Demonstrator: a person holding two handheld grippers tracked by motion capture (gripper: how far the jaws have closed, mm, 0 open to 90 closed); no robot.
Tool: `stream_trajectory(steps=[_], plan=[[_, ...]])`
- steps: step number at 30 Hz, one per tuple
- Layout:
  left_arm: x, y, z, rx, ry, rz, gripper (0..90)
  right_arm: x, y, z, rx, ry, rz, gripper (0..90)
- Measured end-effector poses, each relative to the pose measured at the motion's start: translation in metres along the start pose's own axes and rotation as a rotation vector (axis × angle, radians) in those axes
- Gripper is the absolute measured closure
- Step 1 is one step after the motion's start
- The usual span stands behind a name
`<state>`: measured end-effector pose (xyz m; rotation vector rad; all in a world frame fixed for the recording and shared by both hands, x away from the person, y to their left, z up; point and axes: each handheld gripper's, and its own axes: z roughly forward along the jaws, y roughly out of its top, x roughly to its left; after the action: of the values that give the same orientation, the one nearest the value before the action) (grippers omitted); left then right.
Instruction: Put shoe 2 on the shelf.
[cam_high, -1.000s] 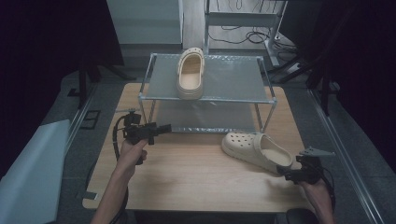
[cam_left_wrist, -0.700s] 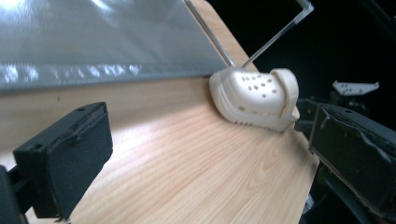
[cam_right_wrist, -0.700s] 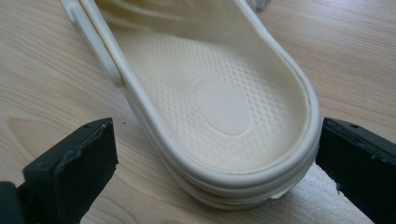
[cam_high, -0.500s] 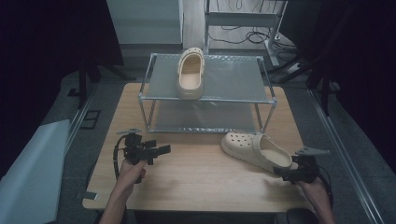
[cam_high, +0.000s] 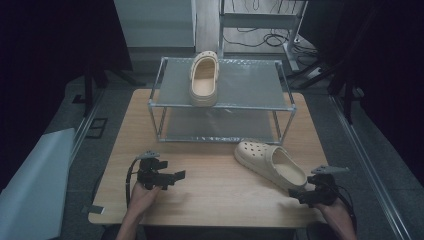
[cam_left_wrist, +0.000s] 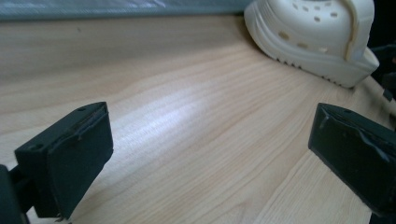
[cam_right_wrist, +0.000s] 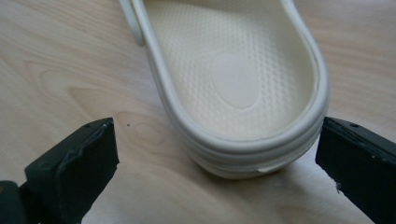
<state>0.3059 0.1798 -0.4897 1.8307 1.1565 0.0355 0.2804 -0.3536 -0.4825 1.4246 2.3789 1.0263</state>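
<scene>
A dark room surrounds our wooden bench (cam_high: 210, 200), with a metal shoe rack (cam_high: 222, 102) along its far edge. Our right gripper (cam_high: 300, 196), jaws spread wide, sits near the bench's near right corner, lined up on the heel of the loose clog (cam_high: 270, 164), apparently to lift it. That clog lies just in front of the rack; its mate (cam_high: 204, 77) already rests on the rack's top shelf. Our left gripper (cam_high: 176, 176), also spread and holding nothing, waits near the near left corner.

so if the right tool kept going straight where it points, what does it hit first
Most likely the heel of the cream foam clog on the table: it lies just ahead between the right tool's open jaws, apparently untouched, though depth is unclear.
</scene>
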Motion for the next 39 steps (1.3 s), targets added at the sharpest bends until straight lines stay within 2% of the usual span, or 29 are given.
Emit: stream_trajectory(steps=[3,8,9,13,19,21,24,31,36,39], plan=[[-0.002,-0.001,0.002,0.006,0.016,0.025,0.0,0.008,-0.001,-0.001,0.011,0.026,0.013,0.0],[-0.002,-0.003,0.001,0.001,0.025,0.027,0.0,0.025,-0.005,-0.002,0.025,0.056,0.016,0.0],[-0.002,-0.003,0.001,0.001,0.023,0.028,0.0,0.033,-0.006,-0.002,0.026,0.075,0.007,0.0],[-0.003,-0.004,0.002,0.007,0.026,0.037,0.0,0.045,-0.008,-0.001,0.036,0.096,-0.001,0.0],[-0.006,-0.004,0.006,0.023,0.029,0.059,0.0,0.067,-0.01,0.002,0.055,0.165,-0.041,0.0],[-0.006,-0.004,0.007,0.026,0.038,0.066,0.0,0.067,-0.009,0.001,0.053,0.164,-0.046,2.7],[-0.006,-0.005,0.007,0.037,0.062,0.075,0.0,0.06,-0.007,-0.004,0.027,0.136,-0.034,3.6],[-0.007,-0.008,0.011,0.092,0.166,0.133,0.0,0.045,0.007,-0.009,-0.031,0.059,0.001,10.0],[-0.009,-0.011,0.016,0.123,0.199,0.158,0.0,0.041,0.023,-0.004,-0.04,0.044,-0.022,13.0],[-0.01,-0.012,0.019,0.134,0.206,0.167,0.0,0.041,0.032,0.005,-0.018,0.033,-0.036,13.3]])
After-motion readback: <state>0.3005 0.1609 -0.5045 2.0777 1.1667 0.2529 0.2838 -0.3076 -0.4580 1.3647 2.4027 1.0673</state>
